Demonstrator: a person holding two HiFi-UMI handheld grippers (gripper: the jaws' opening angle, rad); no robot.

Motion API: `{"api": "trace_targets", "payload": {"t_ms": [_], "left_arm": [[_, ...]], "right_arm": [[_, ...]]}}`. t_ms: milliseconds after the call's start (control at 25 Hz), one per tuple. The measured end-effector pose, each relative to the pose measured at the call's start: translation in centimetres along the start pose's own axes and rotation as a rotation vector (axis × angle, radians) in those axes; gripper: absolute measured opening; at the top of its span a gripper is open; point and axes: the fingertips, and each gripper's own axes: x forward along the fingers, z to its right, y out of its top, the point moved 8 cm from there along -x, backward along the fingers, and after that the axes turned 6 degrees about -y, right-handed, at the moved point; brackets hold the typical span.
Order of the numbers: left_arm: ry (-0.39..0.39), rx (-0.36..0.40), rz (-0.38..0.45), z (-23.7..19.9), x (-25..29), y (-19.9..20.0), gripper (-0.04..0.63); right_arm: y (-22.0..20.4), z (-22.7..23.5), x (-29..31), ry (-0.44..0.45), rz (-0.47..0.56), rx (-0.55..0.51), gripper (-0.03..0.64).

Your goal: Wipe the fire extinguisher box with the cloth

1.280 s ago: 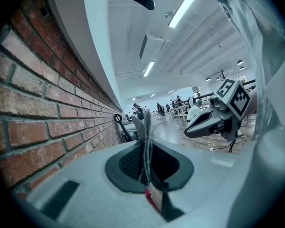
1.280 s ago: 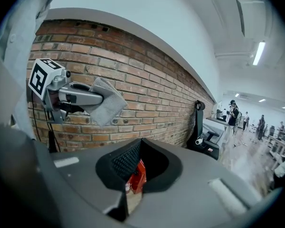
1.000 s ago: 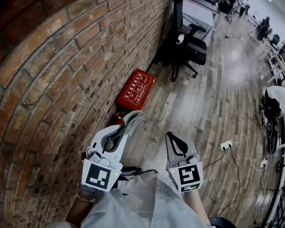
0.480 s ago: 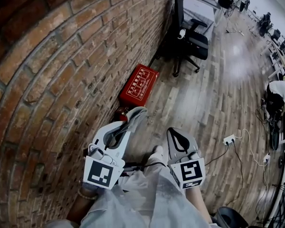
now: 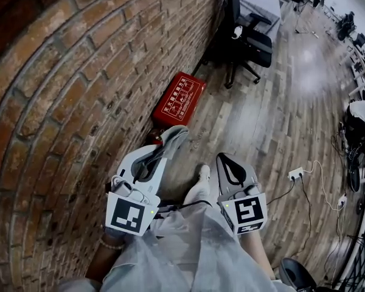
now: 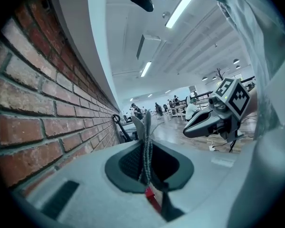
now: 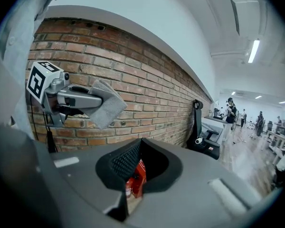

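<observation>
Item: fire extinguisher box (image 5: 179, 99), red, flat on the wooden floor (image 5: 264, 123), one long edge close along the base of the brick wall (image 5: 67, 102); its other long edge and near end face bare floor. Beyond its far end, a black office chair (image 5: 248, 40), near but apart. Left tongs (image 5: 162, 152): clenched on a grey cloth (image 5: 176, 135), whose free corner sticks out past the tips; held in the air on the near side of the box, well apart from it and close beside the wall. The left gripper view shows the cloth pinched edge-on between the pads (image 6: 145, 148). Right tongs (image 5: 227, 162): closed tip to tip, nothing gripped, level with the left pair and apart from it, over open floor. Between the two, the person's pale shoe (image 5: 202, 175) on the floorboards. A marker cube sits at the rear of each pair, left (image 5: 131, 215) and right (image 5: 249, 210). Right of the right tongs: a white power strip (image 5: 294, 173) with a trailing cable. Room: long open hall, wood-plank floor with glare patches, ceiling strip lights, desks and seated people at the far end and right edge.
</observation>
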Motion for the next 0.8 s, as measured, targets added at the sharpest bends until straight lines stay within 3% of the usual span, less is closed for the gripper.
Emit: {"api": "trace_targets", "payload": {"t_ms": [360, 800], "left_arm": [[0.048, -0.004, -0.039, -3.2, 7.1, -0.5, 0.012], [0.13, -0.106, -0.145, -6.7, 19.5, -1.0, 0.012]], "right_arm": [[-0.5, 6.1, 7.0, 0.071, -0.015, 0.006, 0.011], [-1.6, 17.2, 16.2, 0.189, -0.059, 0.011, 0.011]]}}
